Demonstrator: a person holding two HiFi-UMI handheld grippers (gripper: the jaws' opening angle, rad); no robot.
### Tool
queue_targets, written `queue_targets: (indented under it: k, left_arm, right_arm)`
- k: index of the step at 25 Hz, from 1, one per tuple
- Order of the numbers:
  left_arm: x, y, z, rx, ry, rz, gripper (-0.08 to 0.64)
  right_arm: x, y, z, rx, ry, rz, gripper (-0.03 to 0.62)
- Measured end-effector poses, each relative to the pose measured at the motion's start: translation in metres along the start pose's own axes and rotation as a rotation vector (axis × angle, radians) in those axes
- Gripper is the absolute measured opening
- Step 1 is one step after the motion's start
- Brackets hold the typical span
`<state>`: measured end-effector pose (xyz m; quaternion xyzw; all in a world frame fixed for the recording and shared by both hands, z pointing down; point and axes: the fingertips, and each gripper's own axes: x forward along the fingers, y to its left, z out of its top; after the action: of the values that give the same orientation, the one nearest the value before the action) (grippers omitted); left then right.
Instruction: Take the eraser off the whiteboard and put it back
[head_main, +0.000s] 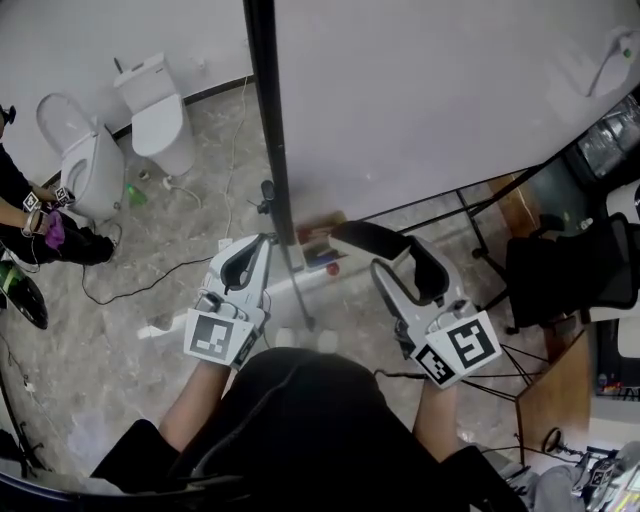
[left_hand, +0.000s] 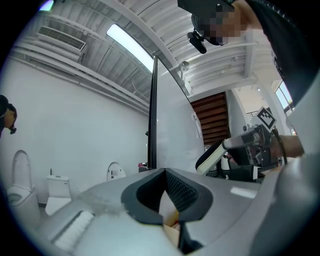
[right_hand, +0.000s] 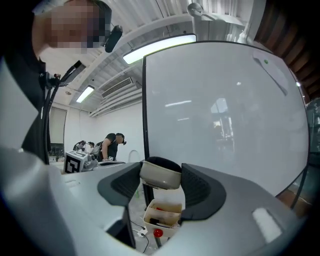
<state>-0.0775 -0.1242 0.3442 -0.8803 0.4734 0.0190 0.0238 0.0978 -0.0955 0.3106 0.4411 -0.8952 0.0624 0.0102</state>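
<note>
Eraser (right_hand: 160, 175) looks off the whiteboard (right_hand: 225, 110) — pinched in my R gripper (right_hand: 161, 184); L gripper (left_hand: 164, 175) pressed together, empty — put-back not yet done.

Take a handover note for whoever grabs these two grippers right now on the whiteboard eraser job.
Left gripper: shut, empty, held level beside the board frame.
Right gripper: shut on the eraser, pointing at the whiteboard.
Done: the eraser is off the board, apparently held clear of its surface.
Left: press the eraser back onto the whiteboard, open the right gripper, withdraw.
</note>
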Motion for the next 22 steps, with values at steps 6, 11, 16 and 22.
queue_targets:
  k: [6,11,16,22]
  left_arm:
    - [-0.008,0.003,0.004,-0.008,-0.009,0.024,0.005]
    - [-0.013,0.005,0.005,-0.008,-0.004,0.033,0.003]
    - [-0.012,0.006,0.003,-0.004,0.001,0.038,0.003]
    - [-0.011,0.008,0.003,-0.028,-0.013,0.039,0.005]
  right_arm:
    - [-0.010,0.003,0.005,0.004,-0.055,-0.001,0.264]
    - [-0.012,0.006,0.013,0.005,-0.085,0.011,0.264]
    - [-0.010,0.006,0.011,0.002,-0.072,0.021,0.264]
    - [-0.007,0.004,0.011,0.003,-0.072,0.022,0.264]
